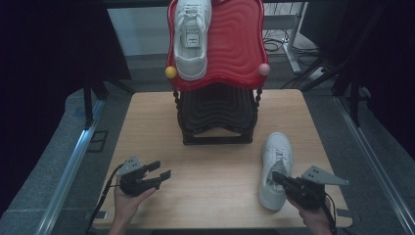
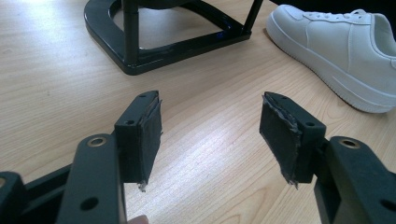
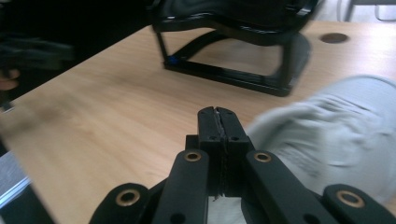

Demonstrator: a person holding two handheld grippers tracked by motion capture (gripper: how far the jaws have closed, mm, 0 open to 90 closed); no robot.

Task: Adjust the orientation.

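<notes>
Left gripper [image 1: 165, 170]: jaws parted, empty, left of the black two-tier rack [image 1: 218, 117].
Right gripper [image 1: 275, 176]: jaws clenched, empty, beside the white leather sneaker [image 1: 276, 166], right of that rack.

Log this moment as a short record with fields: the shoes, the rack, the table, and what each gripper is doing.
surface: light wooden table
rack: two-tier stand, wavy red plastic top shelf, black lower shelf, at the table's far middle
shoe one: white lace-up sneaker on the red shelf, on its left part
shoe two: white lace-up sneaker on the table, right of the rack, near the front edge
left gripper: jaws open, nothing between them, over bare wood
right gripper: jaws shut, empty, tips at the table sneaker's side; contact unclear
</notes>
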